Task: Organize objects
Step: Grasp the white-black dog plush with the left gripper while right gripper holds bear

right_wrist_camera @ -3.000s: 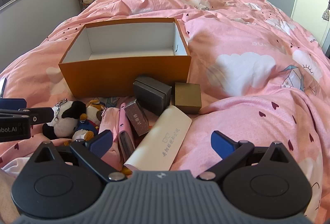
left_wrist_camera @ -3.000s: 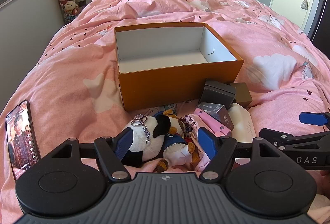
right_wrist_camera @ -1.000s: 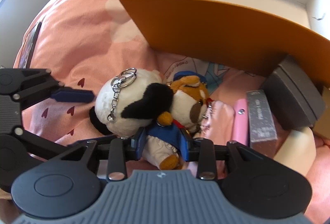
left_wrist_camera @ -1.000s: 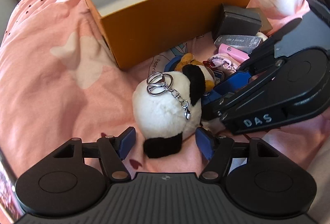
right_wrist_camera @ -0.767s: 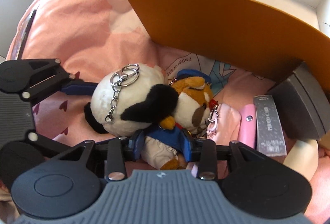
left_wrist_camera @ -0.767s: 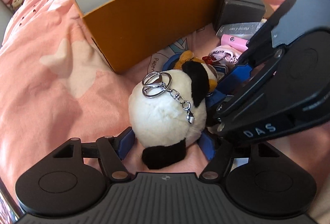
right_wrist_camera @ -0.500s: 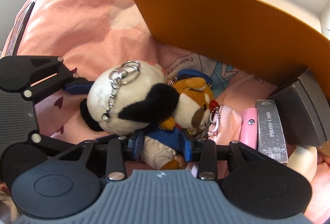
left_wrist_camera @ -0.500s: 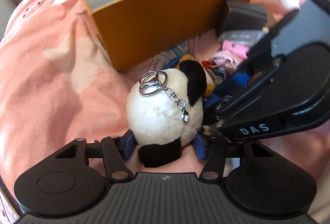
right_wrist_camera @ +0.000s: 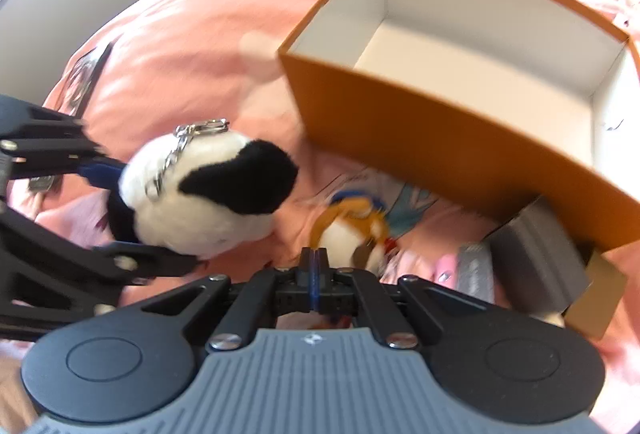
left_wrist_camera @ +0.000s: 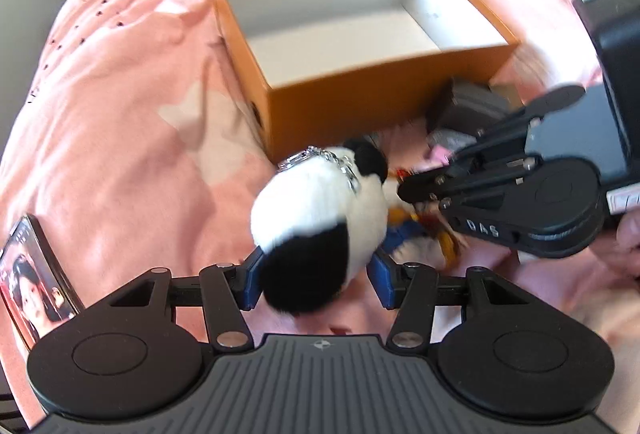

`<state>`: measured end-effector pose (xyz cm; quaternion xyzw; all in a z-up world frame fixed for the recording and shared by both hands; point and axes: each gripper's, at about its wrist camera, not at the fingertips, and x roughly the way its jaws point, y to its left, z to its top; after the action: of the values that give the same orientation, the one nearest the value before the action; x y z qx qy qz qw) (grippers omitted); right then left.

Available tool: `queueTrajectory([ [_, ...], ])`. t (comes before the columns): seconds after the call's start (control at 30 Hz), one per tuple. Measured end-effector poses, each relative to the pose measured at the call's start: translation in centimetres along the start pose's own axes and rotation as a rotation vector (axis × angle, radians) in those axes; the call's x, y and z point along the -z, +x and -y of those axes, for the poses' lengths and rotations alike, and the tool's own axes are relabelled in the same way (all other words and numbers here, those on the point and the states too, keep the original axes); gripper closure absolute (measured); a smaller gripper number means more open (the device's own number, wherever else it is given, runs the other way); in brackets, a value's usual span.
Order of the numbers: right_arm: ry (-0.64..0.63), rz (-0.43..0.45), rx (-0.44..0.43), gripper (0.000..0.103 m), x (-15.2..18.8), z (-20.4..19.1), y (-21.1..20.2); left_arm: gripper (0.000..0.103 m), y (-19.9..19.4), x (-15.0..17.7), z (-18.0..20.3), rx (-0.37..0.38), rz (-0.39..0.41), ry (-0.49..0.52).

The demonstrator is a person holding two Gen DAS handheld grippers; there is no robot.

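Note:
A white-and-black panda plush [left_wrist_camera: 316,218] with a metal keychain sits between the blue pads of my left gripper [left_wrist_camera: 316,282]. The jaws are closing and both pads press its sides. In the right wrist view the panda [right_wrist_camera: 200,190] hangs off the bedding with the left fingers [right_wrist_camera: 100,168] on it. My right gripper [right_wrist_camera: 314,266] has its pads together. A small orange bear plush [right_wrist_camera: 348,234] lies just past its tips; I cannot tell if a thin part is pinched. An open orange box [left_wrist_camera: 360,90] with nothing inside it stands beyond.
Pink bedding [left_wrist_camera: 120,114] lies all around. A phone [left_wrist_camera: 32,286] rests at the left. A dark grey box [right_wrist_camera: 532,258], a silver box [right_wrist_camera: 474,270], a pink item [right_wrist_camera: 444,266] and a brown box [right_wrist_camera: 596,294] crowd the orange box's right corner.
My left gripper closed onto the panda and rose with it. My right gripper's jaws went from around the bear's body to fully together and lifted a little.

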<state>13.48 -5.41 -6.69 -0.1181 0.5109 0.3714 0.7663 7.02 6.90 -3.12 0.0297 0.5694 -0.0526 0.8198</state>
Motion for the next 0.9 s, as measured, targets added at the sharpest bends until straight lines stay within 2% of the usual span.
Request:
queueTrajectory([
  [0.07,0.021,-0.008,-0.001,0.100,-0.5,0.5,0.6,0.045,0.7,-0.7,-0.4,0.001,0.015,-0.039],
  [0.13,0.047,-0.012,-0.013,0.098,-0.7,0.9,0.8,0.061,1.7,-1.3,-0.7,-0.008,0.020,-0.069],
  [0.23,0.069,-0.005,-0.019,0.092,-0.6,1.4,0.7,0.062,2.7,-1.9,-0.8,-0.004,0.061,-0.097],
  [0.33,0.083,0.015,-0.003,0.081,-0.7,1.7,0.8,0.062,3.1,-2.0,-0.7,-0.008,0.085,-0.096],
  [0.37,0.085,0.019,0.006,0.080,-0.8,1.8,0.8,0.061,3.2,-1.9,-0.6,-0.015,0.091,-0.084],
  [0.43,0.086,0.024,0.023,0.080,-0.9,1.9,1.0,0.049,2.9,-1.6,-0.4,-0.007,0.110,-0.038],
  [0.57,0.105,0.013,0.025,0.077,-1.0,2.4,1.2,0.035,2.6,-0.5,0.6,-0.012,0.131,0.116],
  [0.73,0.106,0.014,0.034,0.077,-1.0,2.6,1.5,0.033,3.5,0.1,2.0,-0.069,0.129,0.284],
  [0.9,0.102,0.019,0.040,0.077,-1.3,2.7,1.6,0.026,5.2,-0.9,1.6,-0.046,0.091,0.338],
])
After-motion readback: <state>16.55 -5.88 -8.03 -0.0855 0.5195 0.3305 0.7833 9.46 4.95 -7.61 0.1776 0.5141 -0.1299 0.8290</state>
